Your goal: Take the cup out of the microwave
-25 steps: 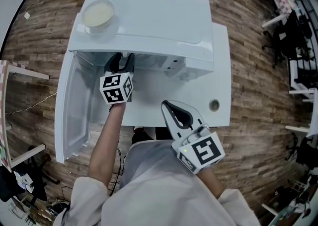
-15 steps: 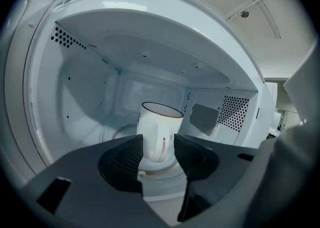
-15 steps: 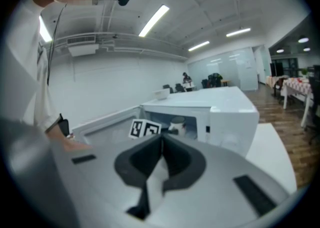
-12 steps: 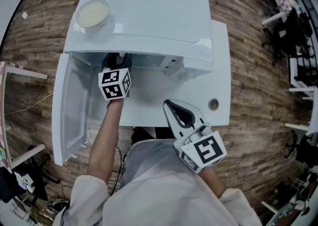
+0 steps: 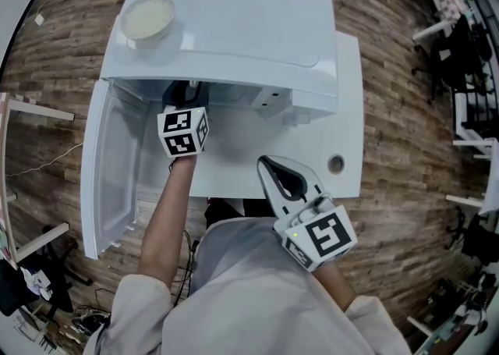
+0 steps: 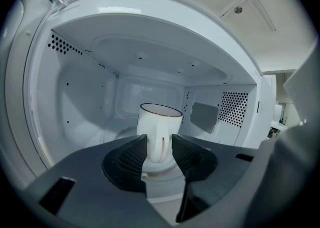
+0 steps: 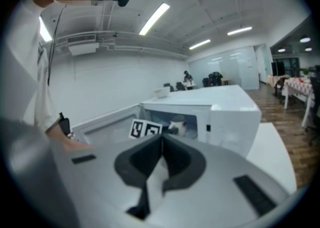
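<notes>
A white cup (image 6: 160, 122) with a thin dark rim stands upright on the turntable inside the open microwave (image 5: 234, 26), its handle turned toward me. My left gripper (image 6: 159, 144) reaches into the cavity and its jaws are closing with the cup's handle between the pads. In the head view the left gripper (image 5: 187, 96) goes in under the microwave's top edge, so the cup is hidden there. My right gripper (image 5: 267, 165) hangs shut and empty over the table's near edge, close to my body. In its own view the right gripper (image 7: 161, 139) points toward the microwave.
The microwave door (image 5: 117, 158) stands swung out to the left. A pale bowl (image 5: 146, 18) sits on the microwave's top at its left corner. The white table (image 5: 347, 111) has a round cable hole (image 5: 336, 164) on the right. Wooden floor surrounds it.
Almost nothing differs. The left gripper's marker cube sits a touch nearer the microwave's opening, and the right gripper has kept still.
</notes>
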